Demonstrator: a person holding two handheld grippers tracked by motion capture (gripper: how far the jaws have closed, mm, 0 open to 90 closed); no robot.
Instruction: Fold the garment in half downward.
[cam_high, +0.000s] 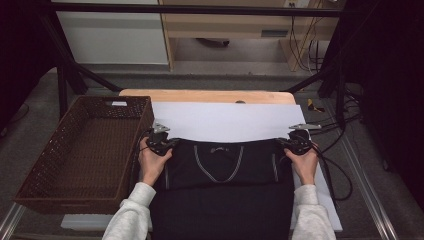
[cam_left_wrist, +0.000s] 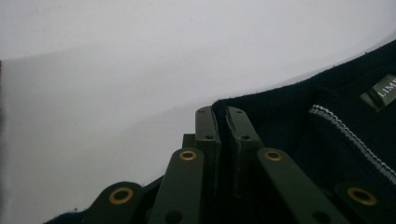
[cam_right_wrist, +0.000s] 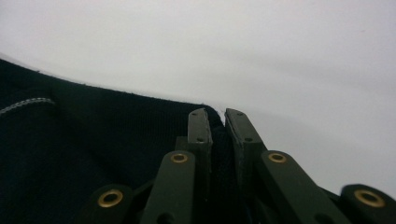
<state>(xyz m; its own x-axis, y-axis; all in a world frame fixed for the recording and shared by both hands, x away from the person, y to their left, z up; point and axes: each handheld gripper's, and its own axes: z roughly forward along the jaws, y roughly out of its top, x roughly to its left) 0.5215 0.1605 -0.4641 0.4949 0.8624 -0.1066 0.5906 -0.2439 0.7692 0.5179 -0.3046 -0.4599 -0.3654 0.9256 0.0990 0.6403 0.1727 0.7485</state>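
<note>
Item: dark sweater (cam_high: 225, 170), flat on the white sheet (cam_high: 225, 120), wicker basket (cam_high: 85, 145) alongside.
You hold one shoulder corner in each: left gripper (cam_high: 159, 136) and right gripper (cam_high: 299, 135), jaws nearly closed on fabric, likely keeping the top edge taut for spreading or folding.

A dark navy knit top (cam_high: 222, 185) lies flat on the table at six o'clock, its front up; a V-neck trimmed with a thin white stripe (cam_left_wrist: 348, 135) points toward six; a small woven label (cam_left_wrist: 380, 91) sits inside the collar; its two shoulder corners, at nine and three, are pinched up slightly; the lower body hangs over the near edge.
</note>
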